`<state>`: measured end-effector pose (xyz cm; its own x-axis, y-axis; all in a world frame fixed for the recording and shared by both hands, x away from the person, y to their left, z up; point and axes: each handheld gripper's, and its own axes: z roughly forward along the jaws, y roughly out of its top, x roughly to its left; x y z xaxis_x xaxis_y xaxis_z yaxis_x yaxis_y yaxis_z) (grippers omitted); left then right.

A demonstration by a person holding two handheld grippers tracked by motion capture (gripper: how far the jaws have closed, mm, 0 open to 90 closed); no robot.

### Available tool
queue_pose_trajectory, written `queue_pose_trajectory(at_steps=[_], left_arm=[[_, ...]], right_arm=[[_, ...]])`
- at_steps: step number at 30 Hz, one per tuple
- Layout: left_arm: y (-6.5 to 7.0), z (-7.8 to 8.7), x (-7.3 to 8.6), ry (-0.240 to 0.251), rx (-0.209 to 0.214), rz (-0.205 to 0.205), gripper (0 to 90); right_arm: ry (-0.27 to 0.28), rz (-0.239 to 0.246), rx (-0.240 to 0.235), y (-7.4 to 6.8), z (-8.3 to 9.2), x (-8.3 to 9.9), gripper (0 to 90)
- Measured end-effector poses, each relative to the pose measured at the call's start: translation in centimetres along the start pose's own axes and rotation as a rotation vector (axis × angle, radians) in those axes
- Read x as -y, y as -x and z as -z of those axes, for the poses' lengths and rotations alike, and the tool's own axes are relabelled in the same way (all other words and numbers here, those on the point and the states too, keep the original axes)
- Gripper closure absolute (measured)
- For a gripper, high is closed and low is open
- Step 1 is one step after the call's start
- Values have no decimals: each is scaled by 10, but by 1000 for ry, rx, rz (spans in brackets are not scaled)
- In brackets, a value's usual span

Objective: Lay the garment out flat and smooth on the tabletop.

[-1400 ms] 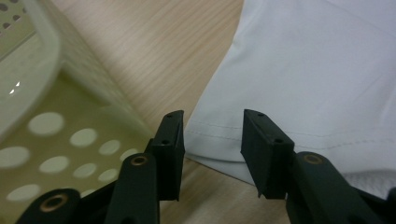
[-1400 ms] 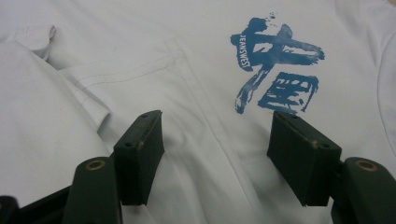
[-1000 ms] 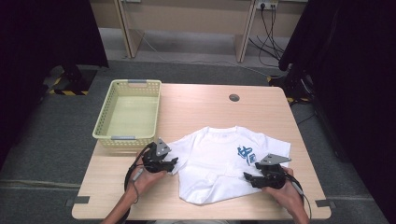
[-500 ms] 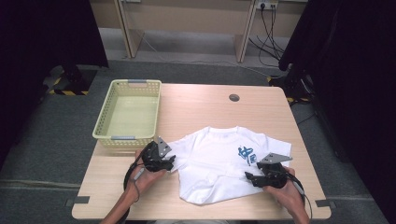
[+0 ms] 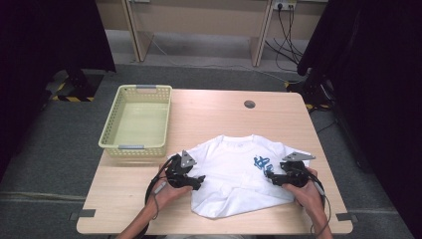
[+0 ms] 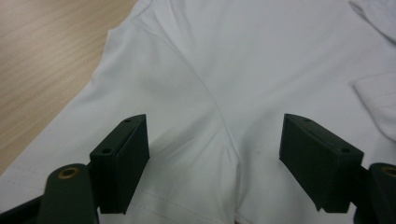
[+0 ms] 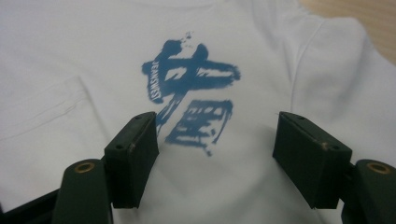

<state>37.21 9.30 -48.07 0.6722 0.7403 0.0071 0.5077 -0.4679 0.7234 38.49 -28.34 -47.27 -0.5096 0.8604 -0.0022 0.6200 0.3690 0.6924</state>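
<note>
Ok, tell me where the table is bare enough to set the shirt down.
The far right of the table, between the basket and the right edge, is bare apart from a small round cap. A narrower bare strip lies at the near left, below the basket. The near middle is crowded: the shirt and both grippers, left and right.

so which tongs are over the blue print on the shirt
The right tongs: between their open jaws lies the blue print of the shirt. The left tongs, jaws also open, hang over plain white cloth near the shirt's edge.

T-shirt [image 7: 261,51] | blue print [image 7: 191,93] | reads "JEANSWEST" beside brush characters
</note>
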Motion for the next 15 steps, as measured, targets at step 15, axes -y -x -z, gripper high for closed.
queue_pose_trajectory(at_steps=[15], left_arm=[[-26,-22,-17,19,-48,44,176]], right_arm=[[-22,-43,65,27,-18,-23,320]])
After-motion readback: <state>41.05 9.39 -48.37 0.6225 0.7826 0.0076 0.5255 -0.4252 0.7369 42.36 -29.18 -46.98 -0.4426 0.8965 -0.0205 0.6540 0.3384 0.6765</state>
